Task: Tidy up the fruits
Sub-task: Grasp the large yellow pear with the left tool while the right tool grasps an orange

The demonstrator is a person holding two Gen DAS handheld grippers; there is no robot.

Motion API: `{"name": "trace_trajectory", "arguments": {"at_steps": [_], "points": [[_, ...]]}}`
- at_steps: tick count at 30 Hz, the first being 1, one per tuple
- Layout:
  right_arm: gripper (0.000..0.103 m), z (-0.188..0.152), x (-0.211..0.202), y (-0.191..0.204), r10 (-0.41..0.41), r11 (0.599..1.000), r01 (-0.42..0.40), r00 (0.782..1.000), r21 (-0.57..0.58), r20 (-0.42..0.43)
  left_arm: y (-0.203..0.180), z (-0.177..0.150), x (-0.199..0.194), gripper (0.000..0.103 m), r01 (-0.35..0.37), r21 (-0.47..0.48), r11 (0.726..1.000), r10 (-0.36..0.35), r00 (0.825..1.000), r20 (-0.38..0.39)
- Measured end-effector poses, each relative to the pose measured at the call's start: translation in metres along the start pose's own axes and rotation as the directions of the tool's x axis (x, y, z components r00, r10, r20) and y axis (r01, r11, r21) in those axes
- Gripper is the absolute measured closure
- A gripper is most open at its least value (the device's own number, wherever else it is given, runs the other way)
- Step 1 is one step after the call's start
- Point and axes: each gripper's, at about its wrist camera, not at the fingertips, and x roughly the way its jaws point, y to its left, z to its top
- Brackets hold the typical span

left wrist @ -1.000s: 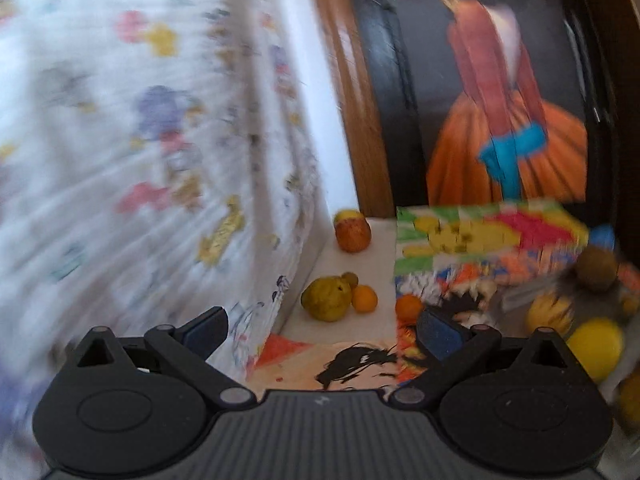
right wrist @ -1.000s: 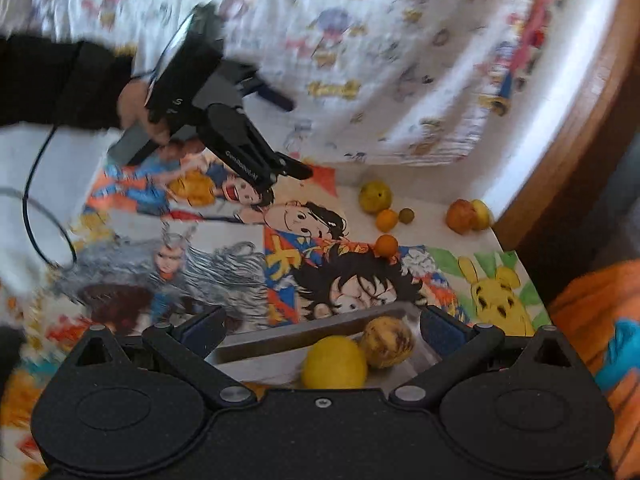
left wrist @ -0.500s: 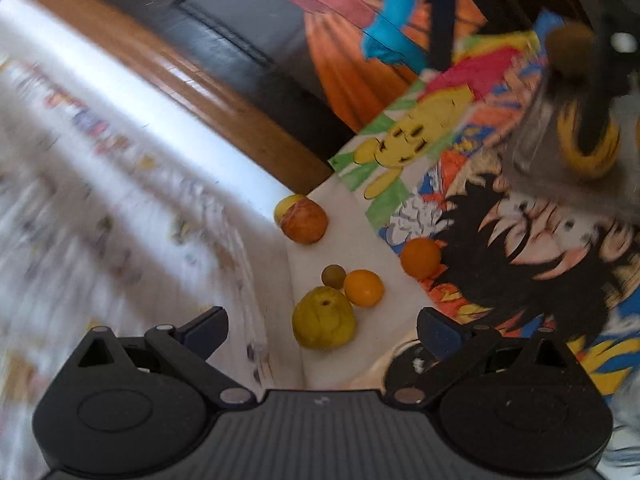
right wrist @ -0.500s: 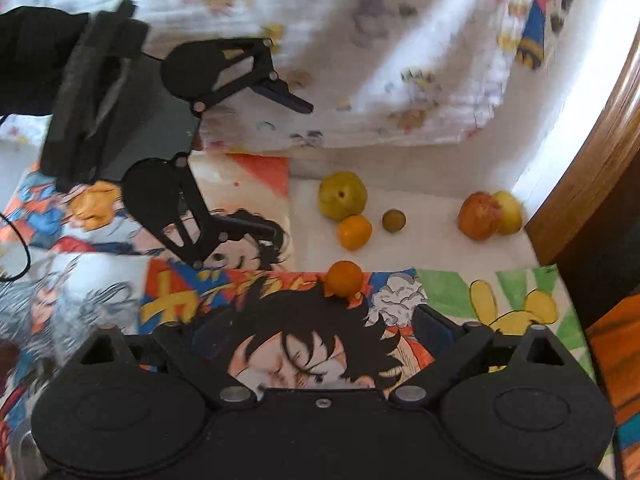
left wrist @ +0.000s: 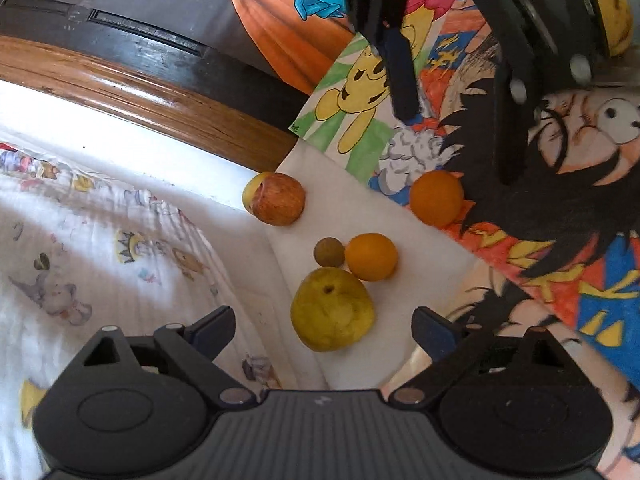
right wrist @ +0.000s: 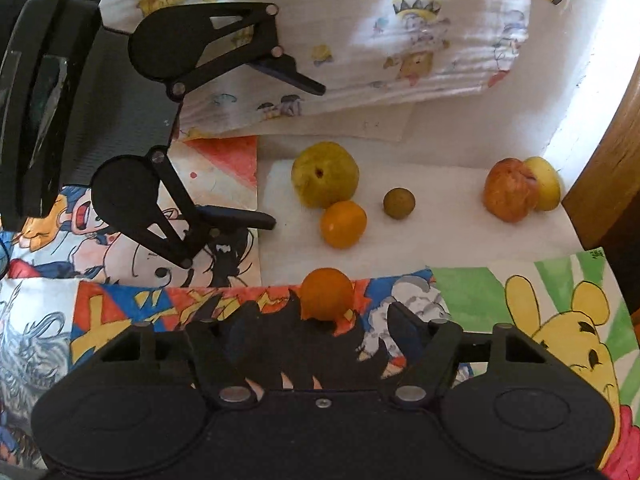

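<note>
Left wrist view: the left hand-held gripper [left wrist: 323, 326] is spread wide around a yellow-green pear [left wrist: 332, 308], not gripping; a yellow fruit [left wrist: 610, 16] shows far right. Right wrist view: the right hand-held gripper [right wrist: 316, 330], released, sits just behind an orange [right wrist: 327, 294]; an apple [right wrist: 510, 190] lies far right on the worktop [right wrist: 432, 240].

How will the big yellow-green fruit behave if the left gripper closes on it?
The yellow-green fruit looks round, so it could roll if nudged. It touches the orange, which may shift too. It nearly fills the open left gripper, so grip margin looks slim.
</note>
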Motion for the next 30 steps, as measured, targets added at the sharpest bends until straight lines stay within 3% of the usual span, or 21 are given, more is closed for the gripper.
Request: {"name": "trace_trajectory", "arguments": {"at_steps": [4,7,14,23,30], "points": [[0.035,0.002,0.009,0.001,0.014,1.000,-0.014,1.000,-0.006,-0.004,0.002,0.002,0.011,0.005,-0.004,0.008,1.000,0.004,1.000,0.003],[0.039,0.002,0.014,-0.001,0.009,1.000,-0.009,1.000,-0.001,-0.007,0.009,0.005,0.017,0.007,0.025,-0.033,0.999,-0.025,1.000,0.007],[0.049,0.002,0.020,-0.007,0.008,1.000,-0.008,1.000,0.019,0.001,0.013,0.007,0.029,0.013,0.063,-0.022,0.998,-0.064,0.998,-0.020],[0.058,-0.001,0.024,-0.015,0.025,0.998,-0.026,0.999,0.058,0.024,0.021,0.012,0.045,0.040,0.114,-0.094,0.989,-0.119,0.991,-0.055],[0.068,-0.004,0.023,-0.013,0.013,0.998,-0.016,0.999,0.062,0.040,0.025,0.014,0.047,0.043,0.125,-0.142,0.982,-0.138,0.987,-0.082]]}}
